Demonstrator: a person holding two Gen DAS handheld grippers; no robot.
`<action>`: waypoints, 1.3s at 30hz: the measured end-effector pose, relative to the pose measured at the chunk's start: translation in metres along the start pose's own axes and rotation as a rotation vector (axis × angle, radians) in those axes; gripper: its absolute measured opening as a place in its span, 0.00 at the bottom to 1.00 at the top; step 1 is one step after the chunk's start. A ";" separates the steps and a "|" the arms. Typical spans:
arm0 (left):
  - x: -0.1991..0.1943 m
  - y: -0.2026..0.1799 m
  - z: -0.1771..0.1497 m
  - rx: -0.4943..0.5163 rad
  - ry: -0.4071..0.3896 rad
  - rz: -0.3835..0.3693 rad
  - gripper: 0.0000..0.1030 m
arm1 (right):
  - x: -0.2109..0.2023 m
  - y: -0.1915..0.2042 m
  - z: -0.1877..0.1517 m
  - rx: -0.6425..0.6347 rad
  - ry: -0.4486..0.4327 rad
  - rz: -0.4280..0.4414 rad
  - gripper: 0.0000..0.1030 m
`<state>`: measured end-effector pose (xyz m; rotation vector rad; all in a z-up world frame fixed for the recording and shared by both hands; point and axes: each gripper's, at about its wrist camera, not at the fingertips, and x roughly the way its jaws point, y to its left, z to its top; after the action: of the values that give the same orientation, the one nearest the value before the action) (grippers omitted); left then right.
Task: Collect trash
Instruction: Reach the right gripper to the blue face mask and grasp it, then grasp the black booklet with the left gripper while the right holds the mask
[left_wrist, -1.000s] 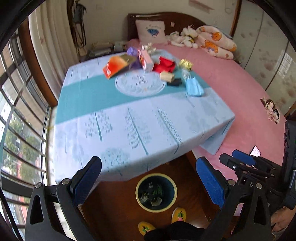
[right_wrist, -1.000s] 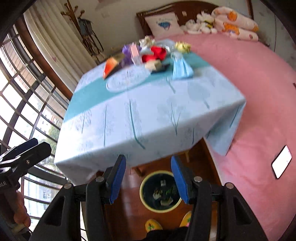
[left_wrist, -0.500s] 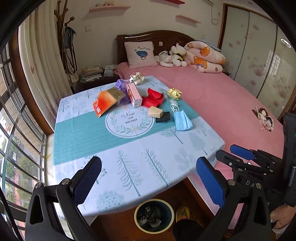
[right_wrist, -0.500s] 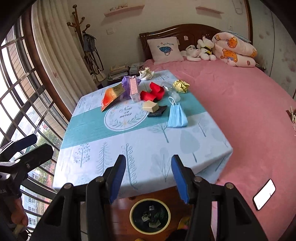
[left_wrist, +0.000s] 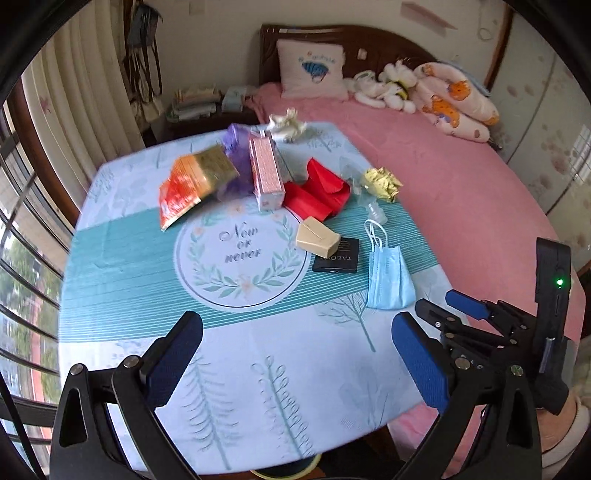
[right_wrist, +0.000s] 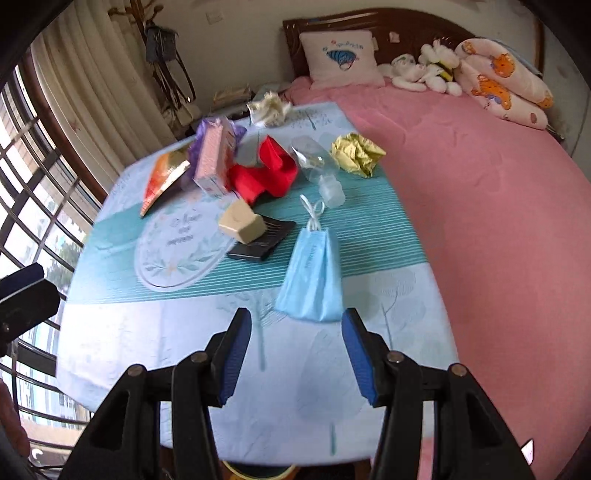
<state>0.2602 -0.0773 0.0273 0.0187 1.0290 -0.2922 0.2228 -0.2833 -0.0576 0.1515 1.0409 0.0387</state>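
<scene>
Both claws over near edge of bench, nothing between pads. Left claw spread wide, empty. Right claw about half spread, empty.

Landmark = blue face mask: lies flat on bench just ahead of right claw, roughly centred on the gap, not touching the pads. In left view the mask sits ahead and to the right of left claw.

Other trash, rel. to mask: black card wallet w/ beige box on it just left; red paper, clear plastic bottle, crumpled yellow wrapper beyond; pink carton, orange snack bag far left. Pink bed to the right.
</scene>
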 end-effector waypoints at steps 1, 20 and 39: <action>0.014 -0.003 0.004 -0.011 0.023 0.002 0.98 | 0.010 -0.004 0.004 -0.008 0.017 0.004 0.50; 0.149 -0.037 0.048 -0.060 0.221 0.066 0.98 | 0.074 -0.019 0.028 -0.234 0.065 0.104 0.14; 0.230 -0.057 0.066 0.006 0.371 0.040 0.81 | 0.079 -0.050 0.045 -0.154 0.096 0.136 0.13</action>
<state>0.4121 -0.1957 -0.1257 0.1015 1.3941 -0.2601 0.2991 -0.3290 -0.1101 0.0813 1.1179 0.2508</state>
